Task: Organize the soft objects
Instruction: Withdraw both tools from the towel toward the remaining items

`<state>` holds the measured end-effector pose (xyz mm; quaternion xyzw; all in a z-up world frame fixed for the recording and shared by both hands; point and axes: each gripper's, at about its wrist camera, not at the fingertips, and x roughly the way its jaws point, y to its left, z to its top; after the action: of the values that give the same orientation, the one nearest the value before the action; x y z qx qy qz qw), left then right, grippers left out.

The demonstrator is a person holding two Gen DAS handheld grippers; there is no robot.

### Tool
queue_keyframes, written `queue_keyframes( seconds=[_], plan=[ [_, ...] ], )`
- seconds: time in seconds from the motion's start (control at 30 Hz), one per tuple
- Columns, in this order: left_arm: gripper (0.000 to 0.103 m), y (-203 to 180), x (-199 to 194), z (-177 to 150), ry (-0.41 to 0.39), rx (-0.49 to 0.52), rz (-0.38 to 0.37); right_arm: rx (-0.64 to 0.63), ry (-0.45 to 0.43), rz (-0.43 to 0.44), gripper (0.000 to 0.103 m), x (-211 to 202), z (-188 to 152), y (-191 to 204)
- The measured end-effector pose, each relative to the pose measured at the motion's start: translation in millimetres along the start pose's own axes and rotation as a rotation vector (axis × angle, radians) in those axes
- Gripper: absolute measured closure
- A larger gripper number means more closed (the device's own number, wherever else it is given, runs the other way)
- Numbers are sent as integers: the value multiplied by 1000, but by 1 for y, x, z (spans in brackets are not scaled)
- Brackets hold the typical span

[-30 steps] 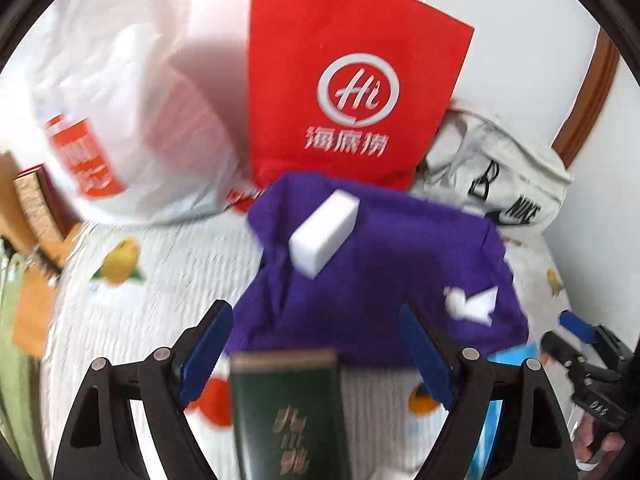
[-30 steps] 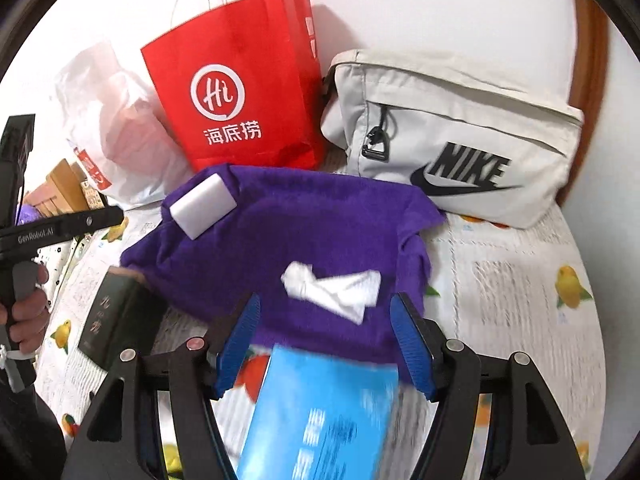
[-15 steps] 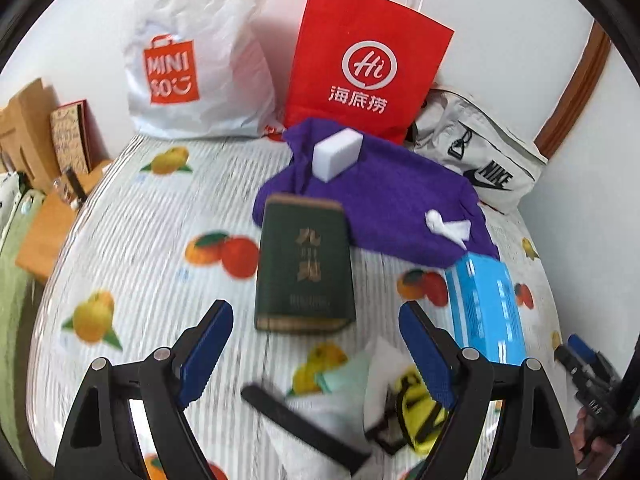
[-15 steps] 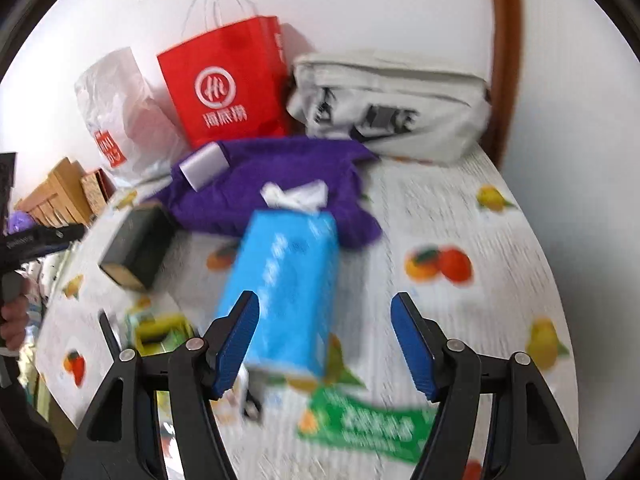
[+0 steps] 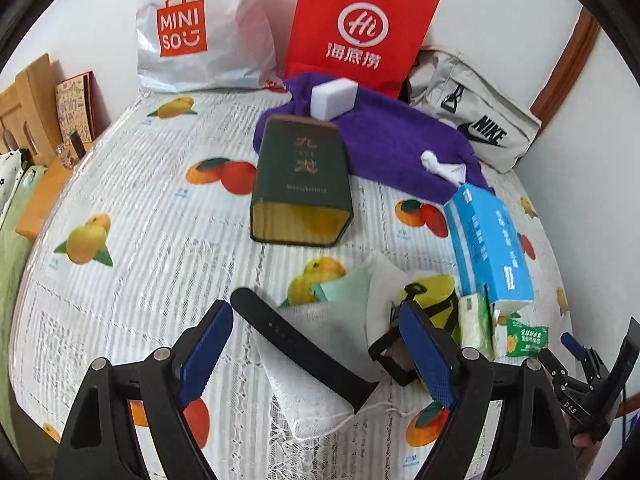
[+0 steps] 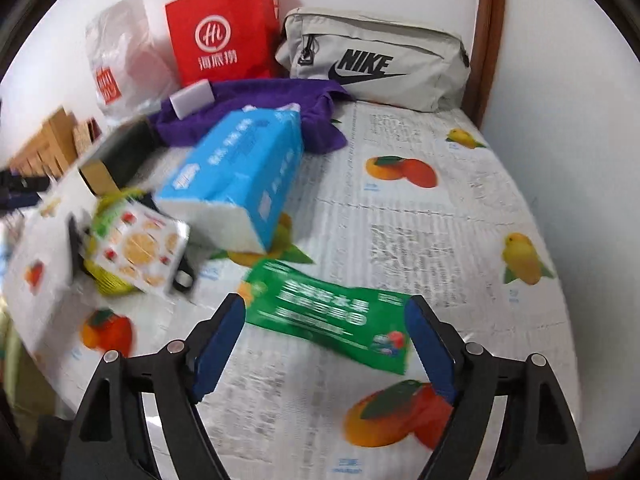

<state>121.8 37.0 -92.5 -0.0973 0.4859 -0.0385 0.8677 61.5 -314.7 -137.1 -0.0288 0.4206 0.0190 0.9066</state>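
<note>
both tongs empty: the left tongs (image 5: 316, 350) gape, the right tongs (image 6: 326, 344) are opening over the green packet (image 6: 326, 314), lying crosswise between them.

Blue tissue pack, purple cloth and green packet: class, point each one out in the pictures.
blue tissue pack (image 6: 244, 160): right wrist view, on its broad printed face.
purple cloth (image 5: 392, 136): left wrist view, on its bare middle.
green packet (image 6: 324, 312): right wrist view, on its printed front.
</note>
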Motion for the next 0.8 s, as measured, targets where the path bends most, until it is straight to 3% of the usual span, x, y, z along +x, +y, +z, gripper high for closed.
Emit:
queue_keyframes(
  seconds=[0.13, 0.3, 0.57, 0.67, 0.8],
  plan=[
    [19, -2, 12, -5, 28, 4, 10, -49, 21, -48, 21, 11, -10, -6],
    [19, -2, 23, -4, 55, 9, 27, -71, 44, -44, 18, 28, -18, -13],
    [19, 1, 27, 4, 63, 4, 34, -143, 39, 126, 27, 30, -18, 19],
    [19, 5, 27, 4, 60, -5, 29, -182, 50, 153, 27, 25, -20, 35],
    [19, 10, 28, 3, 65, -11, 23, -208, 19, 124, 24, 19, -16, 36]
  ],
)
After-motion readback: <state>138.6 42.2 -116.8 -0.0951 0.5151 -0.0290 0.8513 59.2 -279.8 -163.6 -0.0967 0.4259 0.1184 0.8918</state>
